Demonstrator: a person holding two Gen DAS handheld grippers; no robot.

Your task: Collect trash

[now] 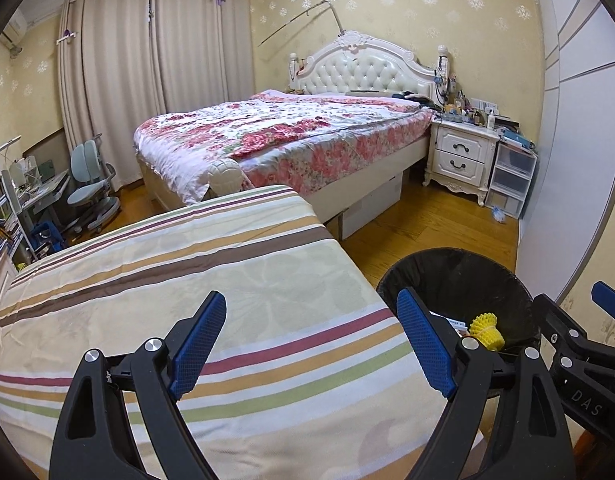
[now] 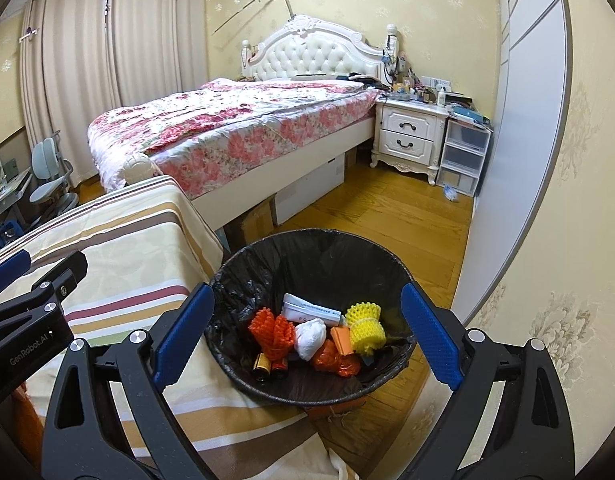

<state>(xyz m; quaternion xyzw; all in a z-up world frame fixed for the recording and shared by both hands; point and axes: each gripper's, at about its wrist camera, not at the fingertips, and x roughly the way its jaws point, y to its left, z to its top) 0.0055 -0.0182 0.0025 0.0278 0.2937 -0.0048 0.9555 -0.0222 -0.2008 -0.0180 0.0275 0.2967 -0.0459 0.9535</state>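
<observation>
Trash bin [image 2: 307, 248] (bedside), claws [image 2: 307, 340] apart, seemingly empty

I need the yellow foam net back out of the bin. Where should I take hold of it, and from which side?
Judging by its pose, grip the yellow foam net at its cinched waist, coming straight down from above with the right hand-held gripper, which is open and empty over the bin. The net lies on top of the pile by the right wall, flared at both ends, so the narrow middle should fit between the pads.

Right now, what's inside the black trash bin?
The bin holds an orange foam net, a yellow foam net, a white wad, an orange bag, a white packet and batteries. Anything beneath them is covered.
</observation>
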